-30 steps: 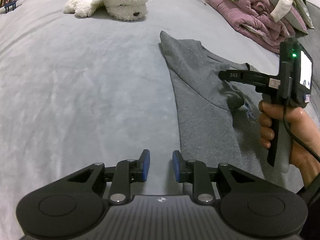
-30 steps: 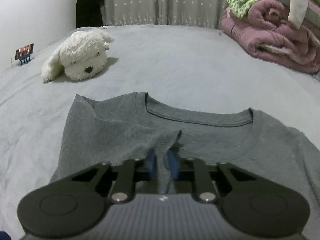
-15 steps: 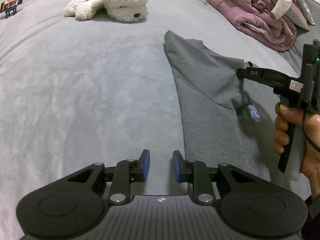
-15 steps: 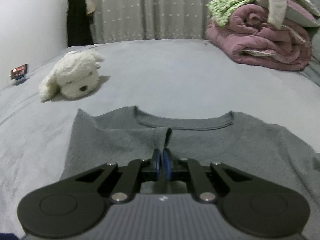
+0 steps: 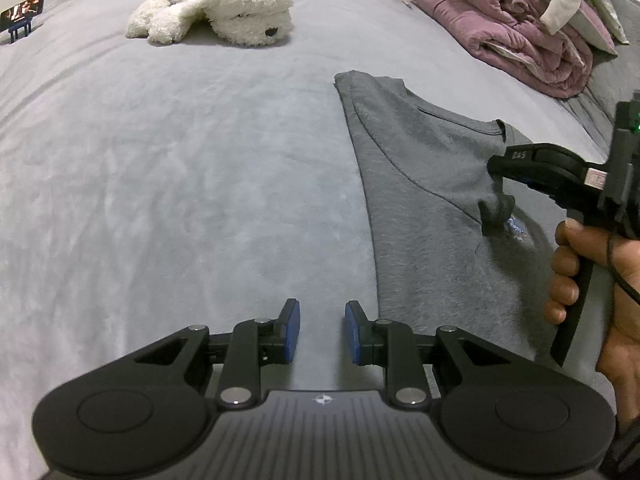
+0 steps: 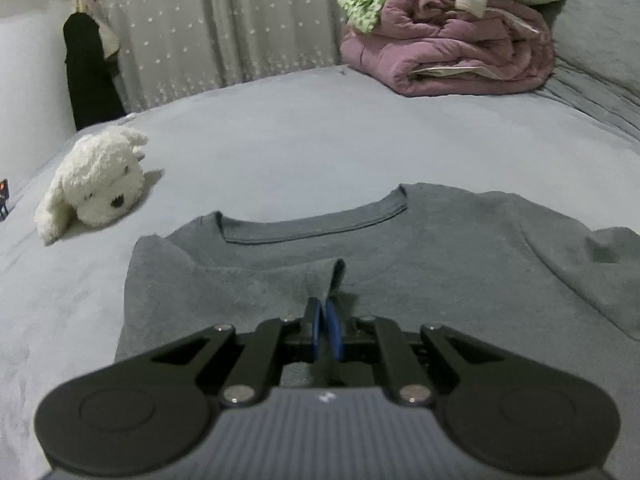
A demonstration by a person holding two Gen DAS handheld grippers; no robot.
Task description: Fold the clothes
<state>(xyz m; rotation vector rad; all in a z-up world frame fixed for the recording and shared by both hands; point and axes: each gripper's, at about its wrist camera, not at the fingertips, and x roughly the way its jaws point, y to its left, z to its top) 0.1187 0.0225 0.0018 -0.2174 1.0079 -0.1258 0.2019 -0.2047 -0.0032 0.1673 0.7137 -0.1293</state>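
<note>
One fold is only begun: the left claw (image 5: 322, 330) hangs parted and empty, the grey shirt (image 6: 400, 264) lying flat to its right, where the right claw (image 6: 327, 334) pinches its sleeve cuff (image 6: 335, 276); the other sleeve remains unfolded.

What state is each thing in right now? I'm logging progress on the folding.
Grey T-shirt: flat on the bed, one sleeve folded in over the chest, its cuff pinched and lifted.
Right gripper: shut on the sleeve cuff.
Left gripper: open, empty, over bare bedspread.
Plush dog: lying on its side.
Purple quilt: rolled, clothes piled on top.
</note>
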